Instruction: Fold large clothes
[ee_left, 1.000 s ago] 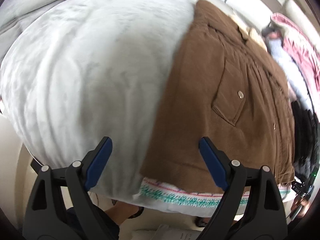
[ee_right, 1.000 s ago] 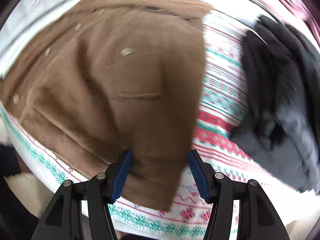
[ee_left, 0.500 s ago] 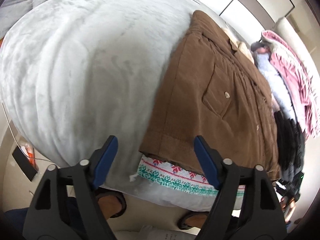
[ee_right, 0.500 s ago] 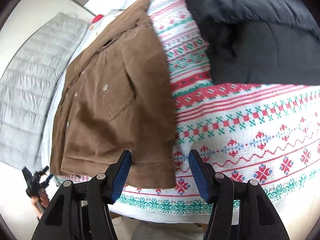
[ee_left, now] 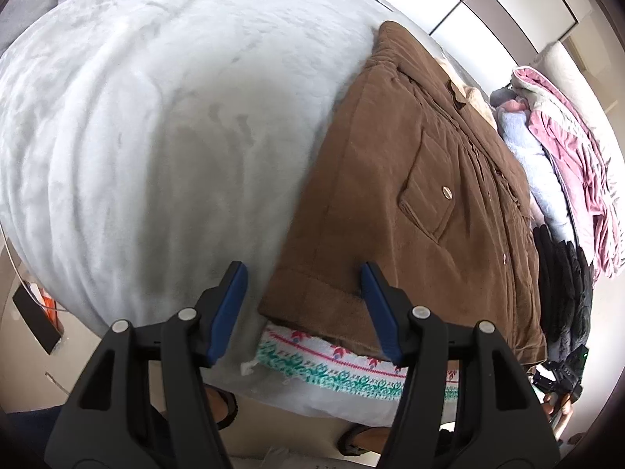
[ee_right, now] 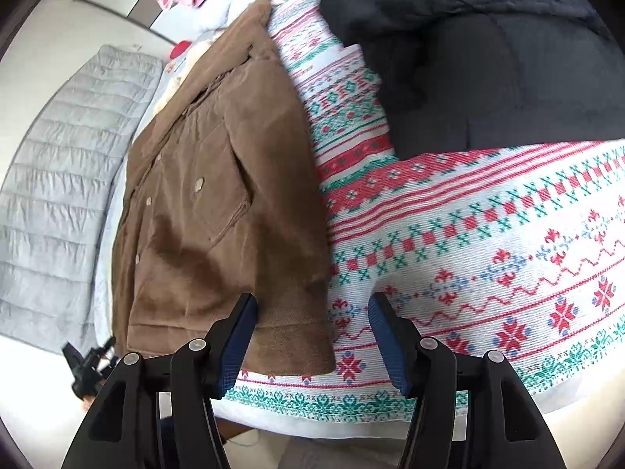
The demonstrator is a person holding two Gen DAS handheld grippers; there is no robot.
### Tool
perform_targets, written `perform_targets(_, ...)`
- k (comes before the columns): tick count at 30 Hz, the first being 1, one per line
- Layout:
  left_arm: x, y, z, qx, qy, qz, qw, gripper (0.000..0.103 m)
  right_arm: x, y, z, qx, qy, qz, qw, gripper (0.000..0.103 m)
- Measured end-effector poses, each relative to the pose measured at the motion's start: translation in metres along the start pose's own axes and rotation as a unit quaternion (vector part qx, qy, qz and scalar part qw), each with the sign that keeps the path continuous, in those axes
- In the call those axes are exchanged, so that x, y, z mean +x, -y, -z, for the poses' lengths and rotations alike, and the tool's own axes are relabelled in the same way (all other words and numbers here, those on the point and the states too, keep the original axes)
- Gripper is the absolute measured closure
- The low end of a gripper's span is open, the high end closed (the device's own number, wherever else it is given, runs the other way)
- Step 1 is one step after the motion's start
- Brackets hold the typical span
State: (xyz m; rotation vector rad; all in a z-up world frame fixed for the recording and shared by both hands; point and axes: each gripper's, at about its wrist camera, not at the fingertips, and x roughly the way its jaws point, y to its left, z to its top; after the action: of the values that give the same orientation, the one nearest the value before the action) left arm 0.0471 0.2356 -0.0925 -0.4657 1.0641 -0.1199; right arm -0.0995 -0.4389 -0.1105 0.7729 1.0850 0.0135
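A brown corduroy jacket (ee_left: 422,203) lies flat on the bed, sleeves folded in, hem toward me. It also shows in the right wrist view (ee_right: 218,211). My left gripper (ee_left: 304,308) is open and empty, just above the jacket's left hem corner. My right gripper (ee_right: 312,336) is open and empty, just above the jacket's right hem corner. Neither touches the cloth.
The jacket rests on a red, green and white patterned blanket (ee_right: 488,258) over a pale fleece bed cover (ee_left: 156,136). A black garment (ee_right: 488,58) lies to the right. Pink and pale blue clothes (ee_left: 558,156) are piled at the far right. The bed's near edge is below both grippers.
Both grippers have pulled back from the jacket toward the bed's near edge and stayed open. The right gripper rose and now looks along the bed. The jacket has not moved.
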Motion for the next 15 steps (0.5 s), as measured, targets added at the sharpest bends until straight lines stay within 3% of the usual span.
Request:
perform_targets(4, 0.002, 0.023, 0.007, 0.063, 0.013, -0.042, 0.997, 0.069, 0.004, -0.002, 0.0, 0.009, -0.008, -0.024, 1.0, 0.043)
perform_targets(6, -0.001, 0.028, 0.007, 0.069, 0.024, -0.05, 0.9961, 0.079, 0.005, -0.003, 0.0, 0.013, -0.005, -0.031, 0.999, 0.043)
perform_targets(10, -0.022, 0.035, 0.004, 0.072, 0.071, -0.042, 0.994, 0.081, -0.003, 0.0, -0.003, 0.038, 0.01, -0.093, 0.995, 0.043)
perform_targets(12, -0.027, 0.04, 0.002, 0.077, 0.083, -0.027, 0.9932, 0.081, -0.004, -0.001, -0.003, 0.036, 0.016, -0.092, 0.995, 0.043)
perform_targets(15, -0.017, 0.04, -0.001, 0.065, 0.066, -0.013, 0.9956, 0.078, 0.012, -0.003, 0.002, 0.035, -0.011, -0.068, 0.997, 0.043)
